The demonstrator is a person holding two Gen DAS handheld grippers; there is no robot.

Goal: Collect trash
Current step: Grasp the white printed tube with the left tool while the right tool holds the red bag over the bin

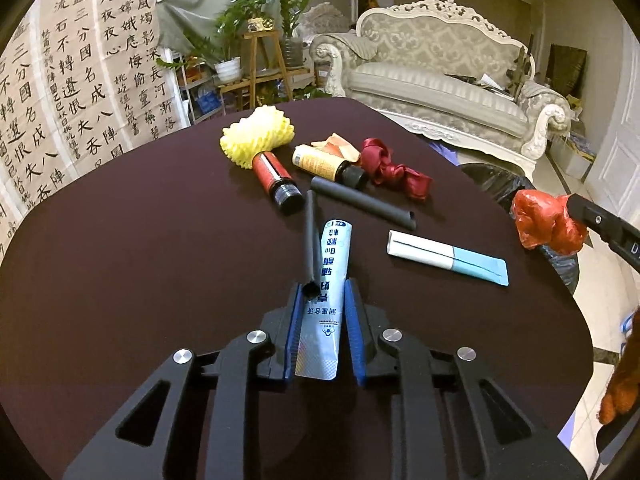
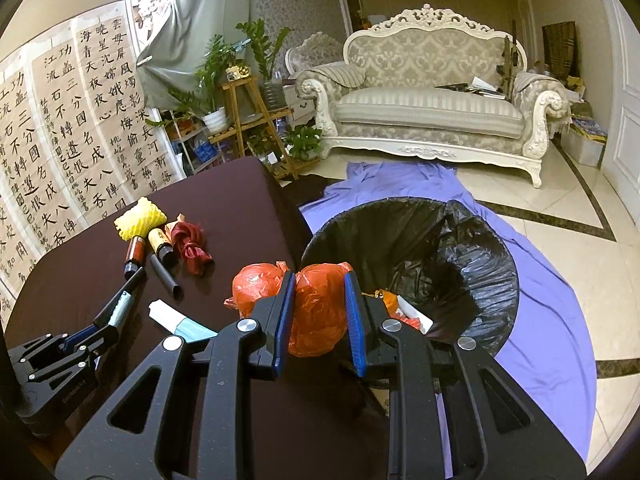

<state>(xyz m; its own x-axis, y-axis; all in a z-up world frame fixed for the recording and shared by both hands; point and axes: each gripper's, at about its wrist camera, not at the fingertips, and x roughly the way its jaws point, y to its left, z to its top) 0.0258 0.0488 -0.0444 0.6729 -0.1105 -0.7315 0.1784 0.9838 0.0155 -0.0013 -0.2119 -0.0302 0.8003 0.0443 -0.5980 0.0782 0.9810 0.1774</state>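
Two grips are set: the left gripper point(image 1: 322, 304) pinches a soft, light tube point(image 1: 329, 280), apparently with a thin black tube point(image 1: 309, 248), above the table point(image 1: 120, 260); the right gripper point(image 2: 320, 300) squeezes a crumpled red bag point(image 2: 316, 308) beside the bin point(image 2: 480, 260).

A cream carved sofa point(image 2: 432, 112) is set against the far wall, with papers left on its seat. Calligraphy sheets point(image 1: 76, 108) are hung along the left wall. Potted plants point(image 2: 224, 76) are grouped around a wooden stand point(image 2: 256, 120) in the corner, under a grey curtain point(image 2: 180, 52). A purple cloth point(image 2: 552, 320) is spread over the tiled floor point(image 2: 568, 200). A white door point(image 2: 628, 104) is seen at the right edge.
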